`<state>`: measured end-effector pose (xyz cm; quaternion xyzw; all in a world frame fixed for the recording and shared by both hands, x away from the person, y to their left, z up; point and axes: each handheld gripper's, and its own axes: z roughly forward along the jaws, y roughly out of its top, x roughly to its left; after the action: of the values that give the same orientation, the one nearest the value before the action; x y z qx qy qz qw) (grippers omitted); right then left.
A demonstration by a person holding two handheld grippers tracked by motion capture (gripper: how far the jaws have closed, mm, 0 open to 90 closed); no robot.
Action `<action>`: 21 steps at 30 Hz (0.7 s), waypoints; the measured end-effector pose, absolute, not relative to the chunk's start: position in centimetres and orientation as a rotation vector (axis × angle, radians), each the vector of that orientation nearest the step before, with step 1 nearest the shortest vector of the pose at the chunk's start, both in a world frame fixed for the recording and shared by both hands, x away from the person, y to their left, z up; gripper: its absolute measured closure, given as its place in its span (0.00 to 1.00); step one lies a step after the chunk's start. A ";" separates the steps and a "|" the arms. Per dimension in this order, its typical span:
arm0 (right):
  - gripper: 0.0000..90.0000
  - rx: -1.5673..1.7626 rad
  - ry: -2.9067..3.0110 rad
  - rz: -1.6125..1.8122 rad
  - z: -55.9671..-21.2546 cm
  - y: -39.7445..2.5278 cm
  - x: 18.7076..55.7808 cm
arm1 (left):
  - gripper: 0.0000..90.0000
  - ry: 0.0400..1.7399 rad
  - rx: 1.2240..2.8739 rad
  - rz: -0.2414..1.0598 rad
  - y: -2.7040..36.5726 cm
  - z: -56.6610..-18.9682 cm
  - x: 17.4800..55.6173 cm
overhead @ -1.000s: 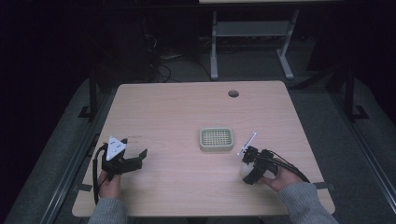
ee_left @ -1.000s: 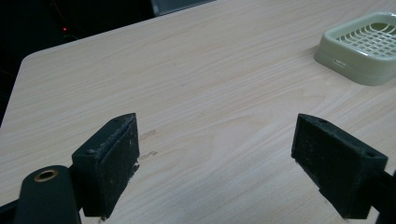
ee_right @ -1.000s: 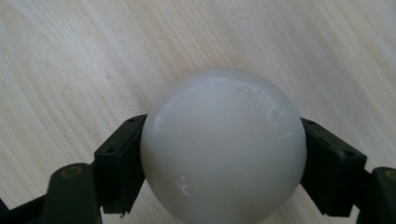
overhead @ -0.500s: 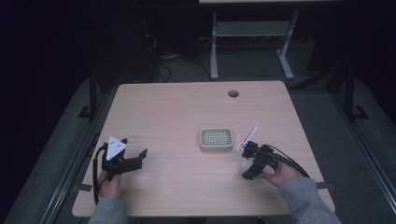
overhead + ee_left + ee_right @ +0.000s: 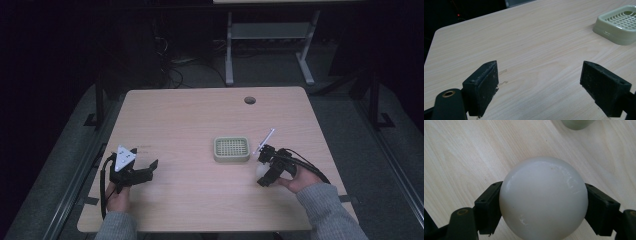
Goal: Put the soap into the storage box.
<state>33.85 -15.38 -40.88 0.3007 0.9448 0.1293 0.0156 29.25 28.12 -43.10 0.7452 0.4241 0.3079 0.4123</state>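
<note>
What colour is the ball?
White ball, glossy and faintly scuffed; clearest in the right gripper view.

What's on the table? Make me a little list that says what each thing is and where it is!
ball: white ball, gripped between the jaws of the right gripper
tray: pale green grid tray, middle of the table, beside the right gripper
left gripper: left gripper, jaws wide open, nothing in them, near the table's left front
table: light wood table with a small round hole near the far edge
</note>
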 end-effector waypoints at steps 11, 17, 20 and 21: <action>0.26 0.906 2.947 0.411 -40.3 -14.7 34.6 | 0.17 1.064 1.878 0.773 28.0 -43.1 29.2; 0.26 0.911 2.943 0.424 -39.8 -14.5 35.1 | 0.16 1.067 1.870 0.777 28.2 -43.1 29.2; 0.26 0.904 2.945 0.430 -39.5 -14.4 35.3 | 0.16 1.066 1.871 0.777 28.2 -43.1 29.2; 0.26 0.905 2.945 0.432 -39.4 -14.4 35.4 | 0.17 1.064 1.875 0.777 28.2 -43.0 29.2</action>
<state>35.37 -14.38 -39.44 0.2908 0.9465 0.1390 0.0155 29.21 28.18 -43.05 0.7454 0.4229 0.3088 0.4125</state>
